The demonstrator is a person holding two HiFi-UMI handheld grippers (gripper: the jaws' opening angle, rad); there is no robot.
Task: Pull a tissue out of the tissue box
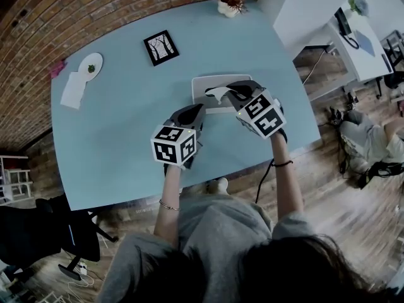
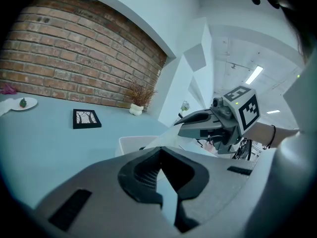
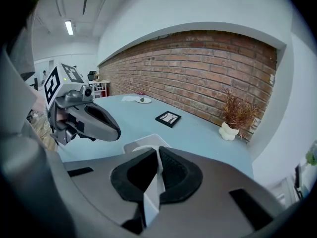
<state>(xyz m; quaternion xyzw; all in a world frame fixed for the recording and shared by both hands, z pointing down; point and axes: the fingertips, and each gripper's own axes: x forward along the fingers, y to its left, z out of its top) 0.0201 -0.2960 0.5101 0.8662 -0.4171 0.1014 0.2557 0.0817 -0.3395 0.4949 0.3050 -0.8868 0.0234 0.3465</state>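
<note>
A white tissue box (image 1: 211,81) lies on the light-blue table (image 1: 126,131), in front of the person. My right gripper (image 1: 228,92) hovers over the box's top, shut on a white tissue (image 1: 216,93). The tissue stretches from the box (image 2: 130,144) up to that gripper (image 2: 178,125) as a taut sheet (image 2: 166,140). In the right gripper view the tissue (image 3: 151,192) is pinched between the jaws (image 3: 158,150), with the box (image 3: 143,142) just beyond. My left gripper (image 1: 194,111) is at the box's near left side, shut and empty (image 2: 159,155); whether it touches the box is unclear.
A black framed picture (image 1: 161,47) lies farther back on the table. A small plate (image 1: 91,64) and a white paper (image 1: 74,90) sit at the far left. A vase of dried plants (image 1: 230,5) stands at the back edge. A white desk (image 1: 353,36) is to the right.
</note>
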